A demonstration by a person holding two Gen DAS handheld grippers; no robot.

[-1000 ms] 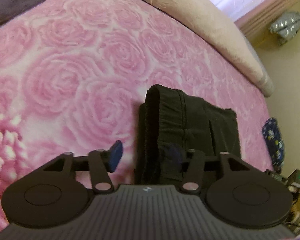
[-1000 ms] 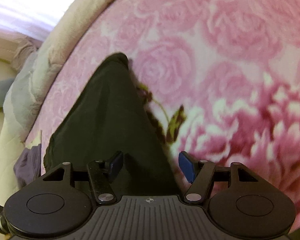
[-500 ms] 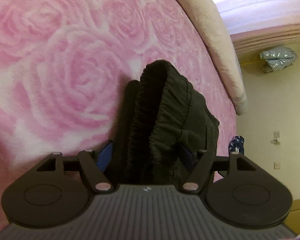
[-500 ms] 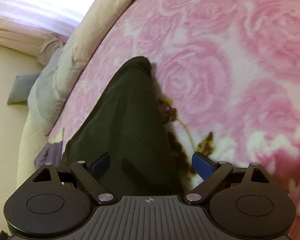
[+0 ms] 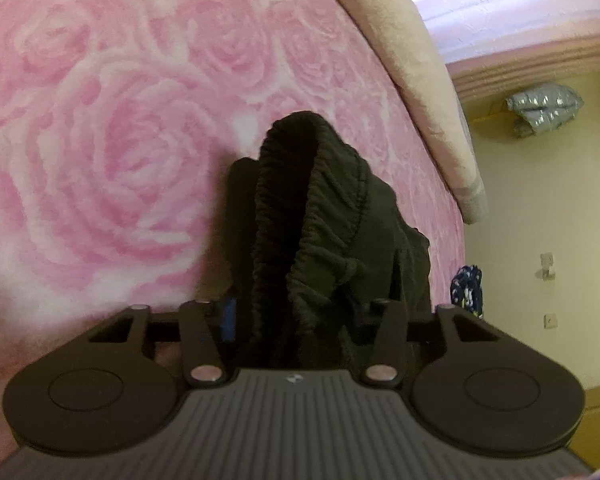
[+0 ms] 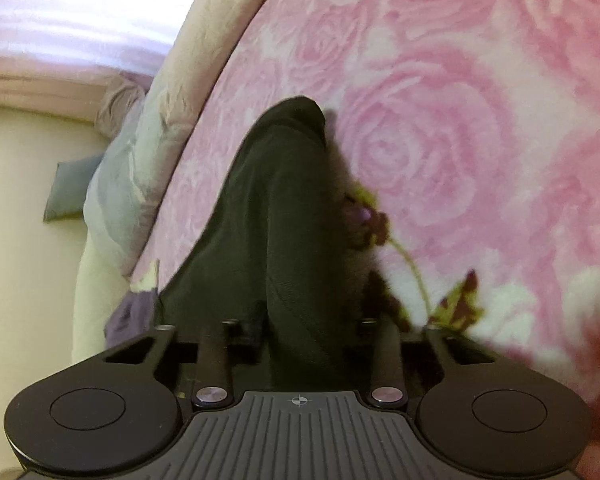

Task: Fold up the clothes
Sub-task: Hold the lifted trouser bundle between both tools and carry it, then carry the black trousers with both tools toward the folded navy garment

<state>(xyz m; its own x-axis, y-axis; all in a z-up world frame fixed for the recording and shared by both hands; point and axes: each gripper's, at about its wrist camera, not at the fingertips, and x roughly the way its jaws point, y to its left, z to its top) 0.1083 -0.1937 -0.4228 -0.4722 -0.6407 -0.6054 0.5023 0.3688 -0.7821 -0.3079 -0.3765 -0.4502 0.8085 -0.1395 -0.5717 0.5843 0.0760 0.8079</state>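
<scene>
A black garment [image 5: 324, 200] with a gathered elastic waistband rises in a bunched ridge off the pink rose-print bed cover [image 5: 100, 140]. My left gripper [image 5: 292, 312] is shut on its near end; the blue pad [image 5: 229, 316] presses its left side, and folds hide the other pad. In the right wrist view the same black garment [image 6: 276, 200] runs away from me as a smooth ridge. My right gripper [image 6: 310, 328] is shut on its near edge, both pads mostly buried in cloth.
A beige quilt [image 5: 412, 60] lines the bed's far edge. On the floor beyond lie a silver bag [image 5: 544, 104] and a dark patterned item [image 5: 466, 292]. A purple garment [image 6: 134, 312], pale bedding [image 6: 116, 184] and a grey cushion [image 6: 70, 188] sit left of the right gripper.
Both grippers were open around the black garment and have closed on it. The cloth has gathered and lifted into a taller ridge between them.
</scene>
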